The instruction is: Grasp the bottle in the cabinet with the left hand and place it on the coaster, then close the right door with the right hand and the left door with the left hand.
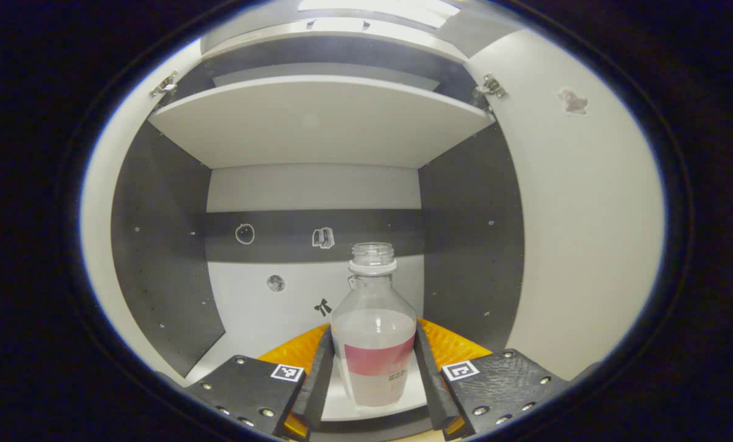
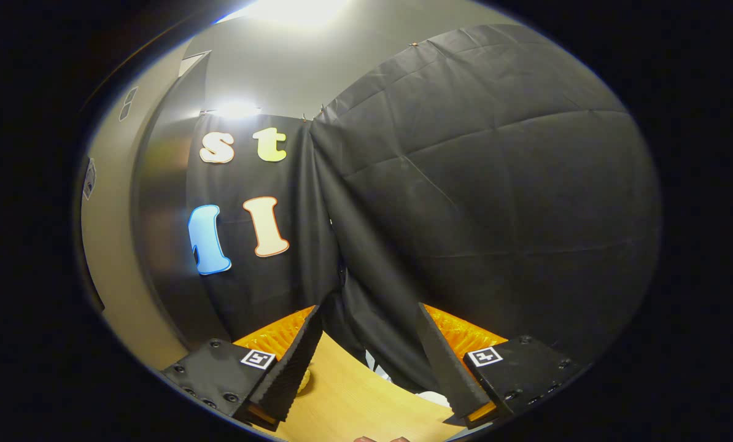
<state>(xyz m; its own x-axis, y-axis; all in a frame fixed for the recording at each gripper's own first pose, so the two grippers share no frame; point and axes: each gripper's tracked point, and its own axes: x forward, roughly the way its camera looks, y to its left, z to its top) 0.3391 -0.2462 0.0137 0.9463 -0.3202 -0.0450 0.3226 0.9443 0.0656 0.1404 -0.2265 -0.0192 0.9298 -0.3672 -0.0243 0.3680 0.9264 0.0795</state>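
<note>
A clear, uncapped bottle point(image 1: 373, 331) with a pink label band and some pale liquid stands upright on the cabinet's bottom shelf point(image 1: 342, 402). My left gripper point(image 1: 372, 344) reaches into the cabinet, and its two fingers press against the bottle's left and right sides. Both cabinet doors are swung open: the left door point(image 1: 99, 221) at the left edge, the right door point(image 1: 587, 245) wide on the right. In the right gripper view my right gripper point(image 2: 368, 344) is open with nothing between its fingers, held over a wooden tabletop point(image 2: 348, 399) and facing the black cloth wall.
An upper shelf point(image 1: 317, 123) spans the cabinet above the bottle. Small stickers dot the cabinet's back panel point(image 1: 268, 301). A grey wall panel point(image 2: 158, 215) stands to the left of the right gripper. A small yellowish object point(image 2: 306, 380) peeks out beside its left finger.
</note>
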